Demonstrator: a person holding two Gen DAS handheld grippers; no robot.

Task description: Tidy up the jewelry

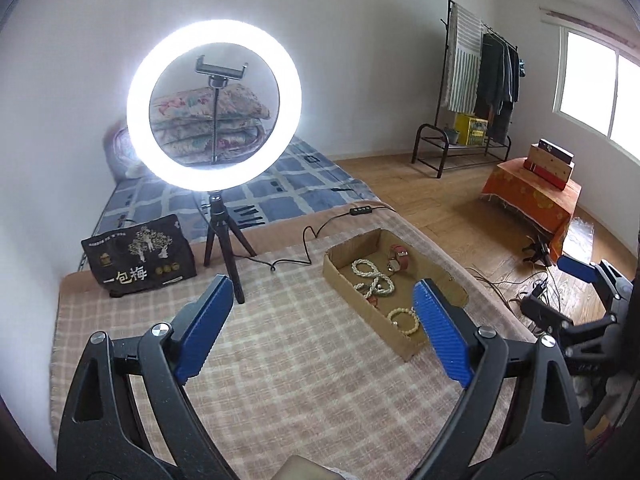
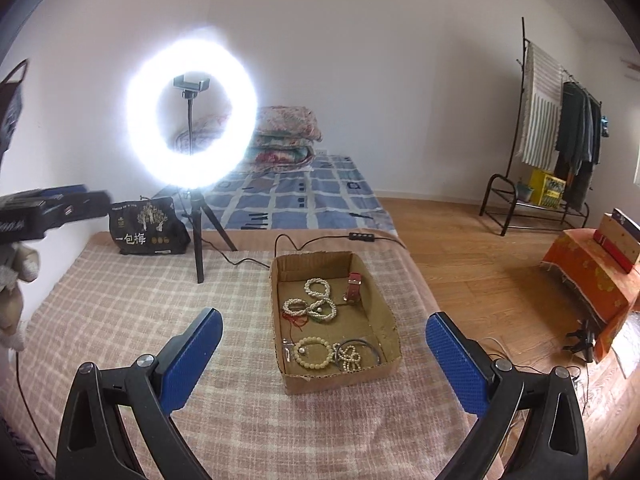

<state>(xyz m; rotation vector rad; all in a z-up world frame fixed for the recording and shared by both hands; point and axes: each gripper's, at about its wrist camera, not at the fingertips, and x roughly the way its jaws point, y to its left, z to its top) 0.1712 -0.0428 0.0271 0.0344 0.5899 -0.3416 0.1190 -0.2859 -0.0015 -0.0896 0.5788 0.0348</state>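
Where the checked blanket (image 2: 120, 320) ends, wooden floor (image 2: 480, 248), clothes rack (image 2: 560, 140), white walls.

"一包梅" — white characters on the black bag (image 1: 139, 255)

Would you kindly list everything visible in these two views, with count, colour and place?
cardboard box: one, brown, on the checked blanket
pearl necklace: one, white, box middle
bead bracelet: one, cream, box near end
red strap: one, box far end
metal bangle: one, grey, near corner
checked blanket: one, pink
ring light: one, lit white, on a tripod
black bag: one, behind the blanket
clothes rack: one, black, far right
left gripper: blue pads, open
right gripper: blue pads, open
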